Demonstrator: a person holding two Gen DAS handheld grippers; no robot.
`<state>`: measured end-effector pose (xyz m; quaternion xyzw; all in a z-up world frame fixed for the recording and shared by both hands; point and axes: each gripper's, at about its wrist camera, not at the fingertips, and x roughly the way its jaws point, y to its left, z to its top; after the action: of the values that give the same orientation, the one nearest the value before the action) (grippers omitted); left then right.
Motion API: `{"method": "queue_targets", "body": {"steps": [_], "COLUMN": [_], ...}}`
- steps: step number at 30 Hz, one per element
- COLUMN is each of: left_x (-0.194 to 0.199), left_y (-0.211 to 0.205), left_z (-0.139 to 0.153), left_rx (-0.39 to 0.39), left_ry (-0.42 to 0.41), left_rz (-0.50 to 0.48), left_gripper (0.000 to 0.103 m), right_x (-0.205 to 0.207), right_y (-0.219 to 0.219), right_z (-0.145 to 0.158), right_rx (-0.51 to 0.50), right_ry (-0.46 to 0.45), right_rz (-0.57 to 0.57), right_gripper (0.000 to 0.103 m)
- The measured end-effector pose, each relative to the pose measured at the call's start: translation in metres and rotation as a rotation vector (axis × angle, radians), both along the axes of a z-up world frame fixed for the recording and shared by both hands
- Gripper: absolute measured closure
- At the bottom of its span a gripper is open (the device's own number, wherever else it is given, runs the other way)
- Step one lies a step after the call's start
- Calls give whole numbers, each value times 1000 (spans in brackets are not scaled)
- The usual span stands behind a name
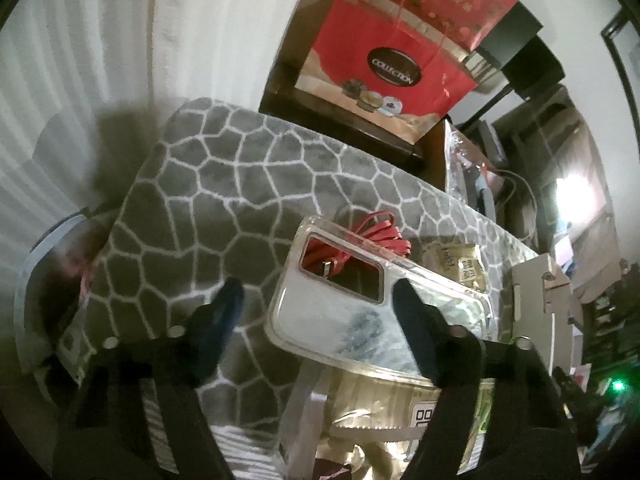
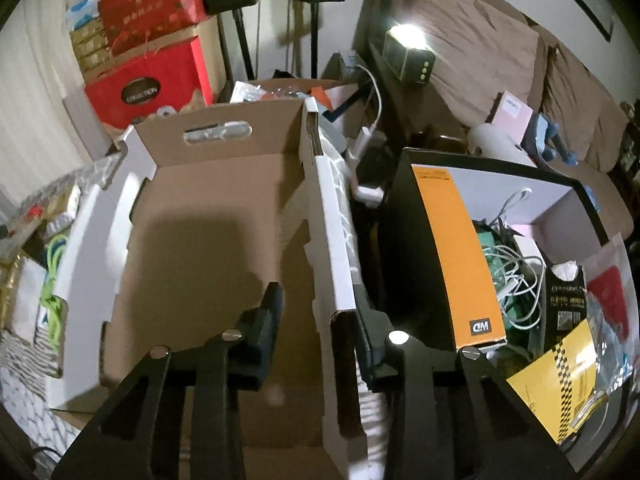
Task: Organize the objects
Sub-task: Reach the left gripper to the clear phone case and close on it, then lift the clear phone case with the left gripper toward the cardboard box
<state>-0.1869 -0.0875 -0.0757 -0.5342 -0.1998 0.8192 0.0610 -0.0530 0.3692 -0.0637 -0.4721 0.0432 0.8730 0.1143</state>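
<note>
The left gripper (image 1: 316, 300) points down at the grey patterned blanket (image 1: 208, 184). Its jaws stand apart with nothing pressed between them. The clear phone case (image 1: 340, 312) lies right under it, but off to one side: one finger (image 1: 412, 320) sits over the case, while the other finger (image 1: 224, 312) is over bare blanket. The case's long side runs slanted across the view, from its camera hole at the far end down toward the near right. So the gripper probably needs to slide toward the case before it can pinch an edge. Just past the case lies a coiled red cable (image 1: 376, 236), and a small gold packet (image 1: 464, 268) is beside that. Far behind stands a red box (image 1: 384, 68).

The right gripper (image 2: 320, 312) sits astride the white side wall of the open cardboard box (image 2: 208, 216), with one finger inside and one outside. Whether the pads press the wall cannot be told. A black box of cables (image 2: 520, 264) stands just beside it.

The left hand is the nearer one to the case.
</note>
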Motion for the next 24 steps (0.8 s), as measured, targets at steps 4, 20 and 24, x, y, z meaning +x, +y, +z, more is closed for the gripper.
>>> {"method": "queue_targets", "body": {"steps": [4, 20, 24], "left_x": [-5, 2, 6], "left_y": [-1, -12, -9], "left_z": [-3, 11, 21], "left_rx": [-6, 41, 44], "left_ry": [1, 36, 56], "left_rz": [-8, -32, -60], "left_gripper": [53, 97, 97], "right_x": [1, 16, 22], "right_y": [3, -6, -5], "right_z": [-2, 0, -2], "right_rx": [30, 69, 49], "right_ry": [-4, 51, 50], "right_rz": [10, 176, 194], "right_gripper": [85, 90, 90]}}
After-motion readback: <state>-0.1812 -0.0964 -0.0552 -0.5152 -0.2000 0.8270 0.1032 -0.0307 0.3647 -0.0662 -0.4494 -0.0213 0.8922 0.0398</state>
